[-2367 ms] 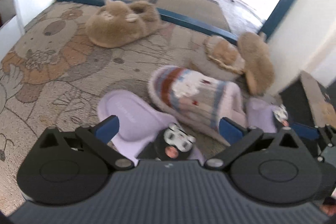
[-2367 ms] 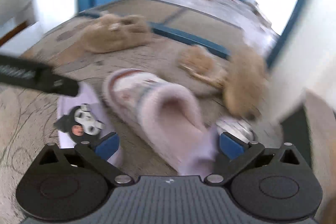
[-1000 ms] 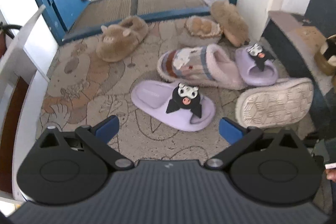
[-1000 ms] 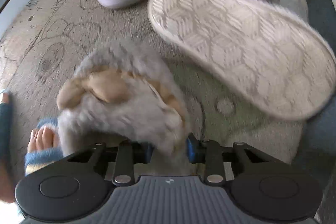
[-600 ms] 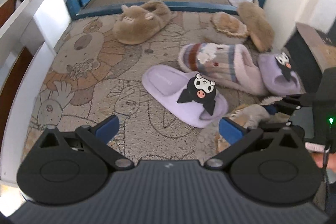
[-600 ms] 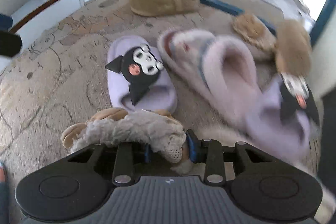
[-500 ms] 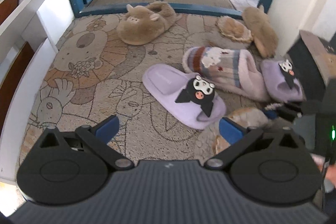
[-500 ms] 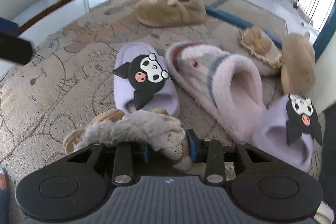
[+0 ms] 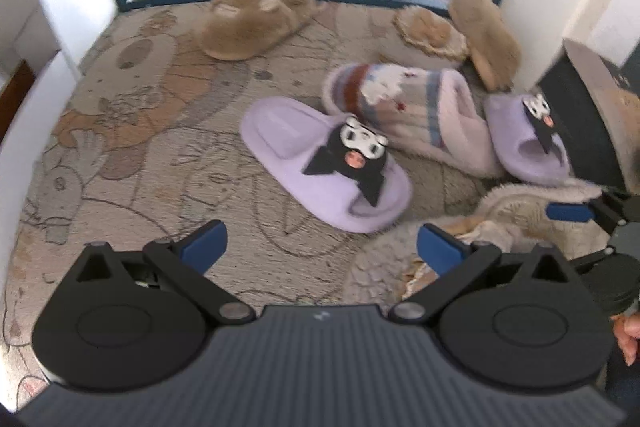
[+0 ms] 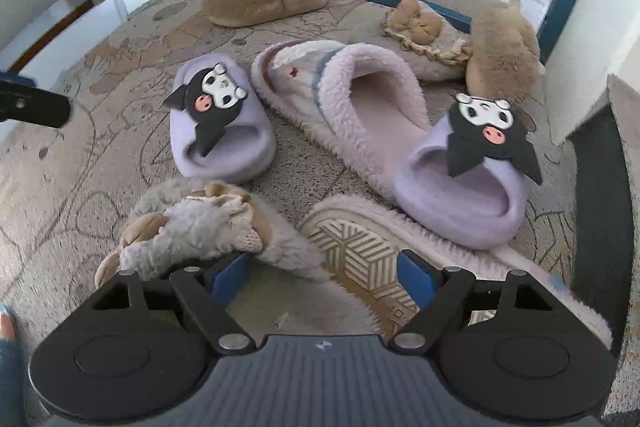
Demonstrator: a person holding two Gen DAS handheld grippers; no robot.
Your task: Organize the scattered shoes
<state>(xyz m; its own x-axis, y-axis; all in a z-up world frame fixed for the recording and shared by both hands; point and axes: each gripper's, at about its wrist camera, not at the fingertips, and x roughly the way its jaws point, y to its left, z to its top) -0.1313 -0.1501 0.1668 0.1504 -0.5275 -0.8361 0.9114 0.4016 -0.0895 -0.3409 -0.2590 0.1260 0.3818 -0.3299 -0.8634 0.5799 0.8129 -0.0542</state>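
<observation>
Gaping empty, both tongs; only right view shows overturned slipper's sole (image 10: 360, 259).

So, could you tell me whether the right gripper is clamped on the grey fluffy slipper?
No, the right gripper has just been opening, and the grey fluffy slipper lies on the mat beside its left pad.

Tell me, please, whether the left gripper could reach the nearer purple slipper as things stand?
Probably yes: the left gripper is open, the nearer purple slipper lies just ahead, nothing between them.
</observation>
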